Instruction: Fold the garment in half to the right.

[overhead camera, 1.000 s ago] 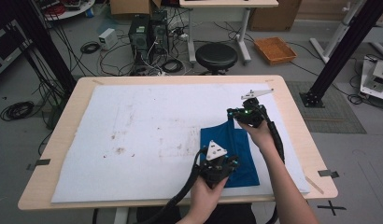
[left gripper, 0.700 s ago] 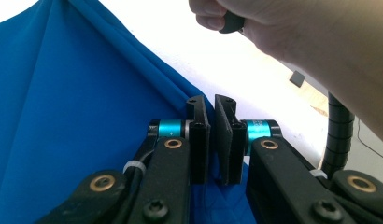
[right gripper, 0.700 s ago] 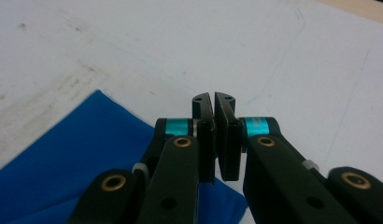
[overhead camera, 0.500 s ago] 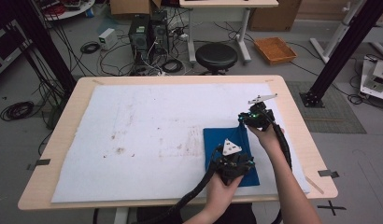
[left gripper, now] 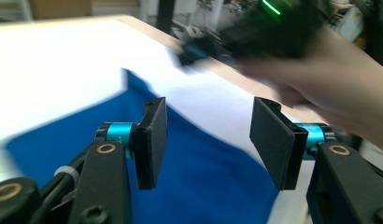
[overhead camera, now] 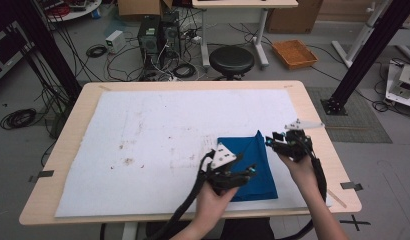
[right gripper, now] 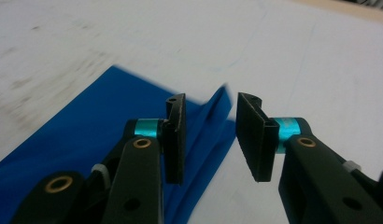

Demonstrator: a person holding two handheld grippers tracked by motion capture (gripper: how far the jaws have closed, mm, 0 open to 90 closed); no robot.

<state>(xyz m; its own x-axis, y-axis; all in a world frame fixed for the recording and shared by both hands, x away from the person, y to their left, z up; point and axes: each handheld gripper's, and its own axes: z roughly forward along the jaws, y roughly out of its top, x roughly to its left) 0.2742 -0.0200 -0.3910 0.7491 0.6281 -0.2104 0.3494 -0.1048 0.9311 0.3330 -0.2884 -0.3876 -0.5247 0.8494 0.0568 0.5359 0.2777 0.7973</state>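
Note:
A blue cloth (overhead camera: 253,160) lies folded on the white mat (overhead camera: 158,130), at the near right of the wooden table (overhead camera: 313,115), with one corner sticking up at its far edge. My left gripper (overhead camera: 249,174) hovers over the cloth's near half. Its jaws have just been opening and stand open with nothing between them; the left gripper view shows the cloth (left gripper: 203,186) below the left gripper (left gripper: 207,140). My right gripper (overhead camera: 270,141) is beside the cloth's right edge. Its jaws have also just been opening and are empty. The right gripper (right gripper: 210,135) faces the cloth (right gripper: 87,116).
The mat is bare to the left and far side, with faint brown stains (overhead camera: 125,161). Beyond the table's far edge stand a black stool (overhead camera: 231,59), computer towers (overhead camera: 158,35) with cables, and an orange tray (overhead camera: 294,52) on the floor.
Both grippers were shut low on the cloth and now stand open. The right gripper has moved right and nearer, off the cloth's edge. The left has lifted and drawn back.

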